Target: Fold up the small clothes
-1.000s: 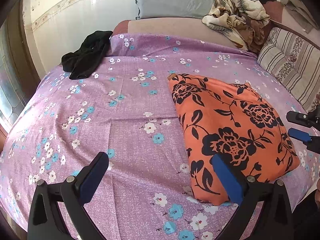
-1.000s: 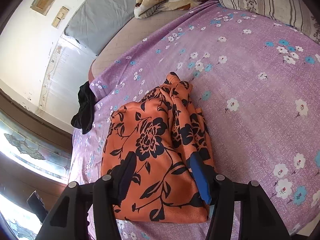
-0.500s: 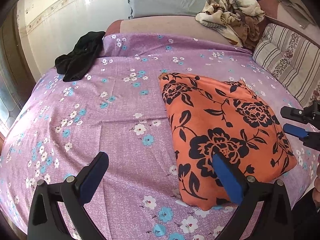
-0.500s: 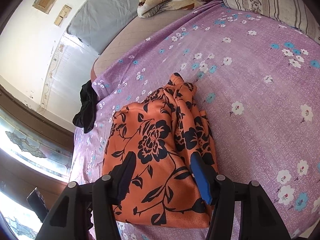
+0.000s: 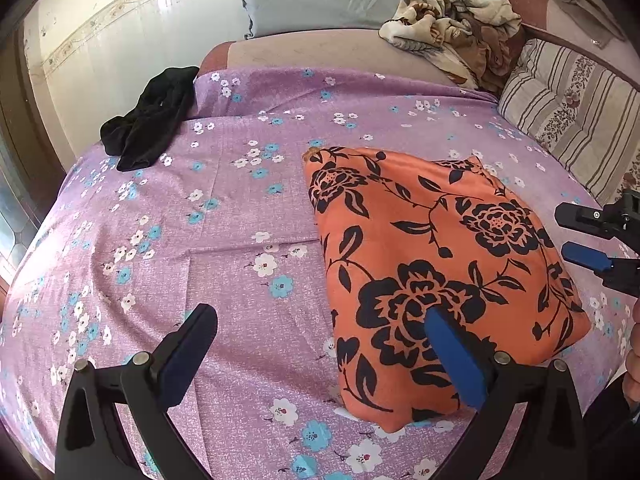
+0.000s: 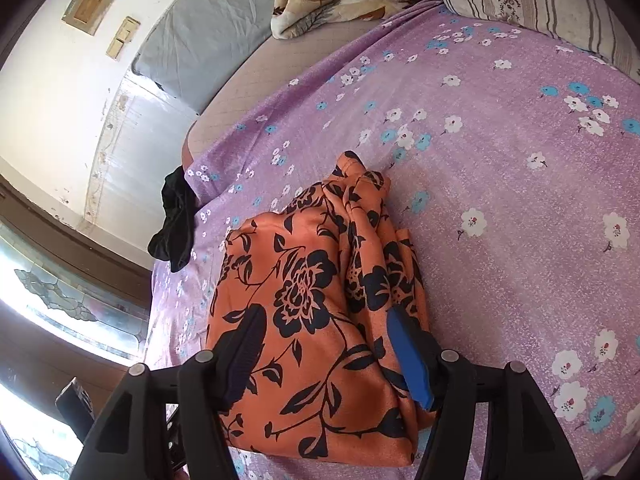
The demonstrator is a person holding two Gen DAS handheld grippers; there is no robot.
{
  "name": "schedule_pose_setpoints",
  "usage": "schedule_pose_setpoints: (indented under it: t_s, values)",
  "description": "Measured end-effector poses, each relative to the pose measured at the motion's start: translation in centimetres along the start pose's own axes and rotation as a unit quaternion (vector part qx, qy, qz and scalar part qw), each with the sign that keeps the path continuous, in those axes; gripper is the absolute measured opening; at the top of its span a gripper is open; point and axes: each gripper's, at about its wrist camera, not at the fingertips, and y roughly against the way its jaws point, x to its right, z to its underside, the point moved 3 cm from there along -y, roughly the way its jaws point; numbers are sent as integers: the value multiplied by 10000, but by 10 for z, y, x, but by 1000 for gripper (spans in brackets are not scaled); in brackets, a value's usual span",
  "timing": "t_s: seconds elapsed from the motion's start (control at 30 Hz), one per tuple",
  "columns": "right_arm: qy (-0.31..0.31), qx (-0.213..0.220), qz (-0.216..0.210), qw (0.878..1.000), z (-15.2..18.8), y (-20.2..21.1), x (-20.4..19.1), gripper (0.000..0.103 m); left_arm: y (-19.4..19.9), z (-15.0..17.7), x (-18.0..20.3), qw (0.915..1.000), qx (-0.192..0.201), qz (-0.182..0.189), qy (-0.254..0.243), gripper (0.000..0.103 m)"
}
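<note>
Garment point(image 5: 432, 264), orange with black flowers: we find it folded into a thick bundle on the purple flowered bedsheet point(image 5: 240, 288), toward the near right part of the bed, its layered edges showing along the right side in the right wrist view point(image 6: 320, 304).

Left gripper point(image 5: 320, 344): we hold it spread wide, gripping nothing; its right finger hangs over the bundle's near edge, its left finger over bare sheet.

Right gripper point(image 6: 328, 344): we hold it released, fingers astride the bundle's near end; whether they touch the cloth we cannot tell.

Black garment point(image 5: 152, 120): crumpled at the sheet's far left corner, well apart from the bundle.

Striped pillow point(image 5: 568, 108): far right. Beige patterned blanket point(image 5: 452, 24): heaped beside it.
</note>
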Motion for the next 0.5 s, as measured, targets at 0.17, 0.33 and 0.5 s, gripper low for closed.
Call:
schedule_pose_setpoints:
  t_s: [0.17,0.33,0.5]
  values:
    - [-96,-93,-168,9998,-10,1,-1,67,-4,-15,7,9997,-64,253,-36,103]
    - [163,-69,-322,9993,-41,11,-7,76,-18,-37,15,9991,-140,340,-193,103]
    - [182,-365,33,9992,-51,-8,11,77,-40,-30,22,9982,-387,382,-264,103]
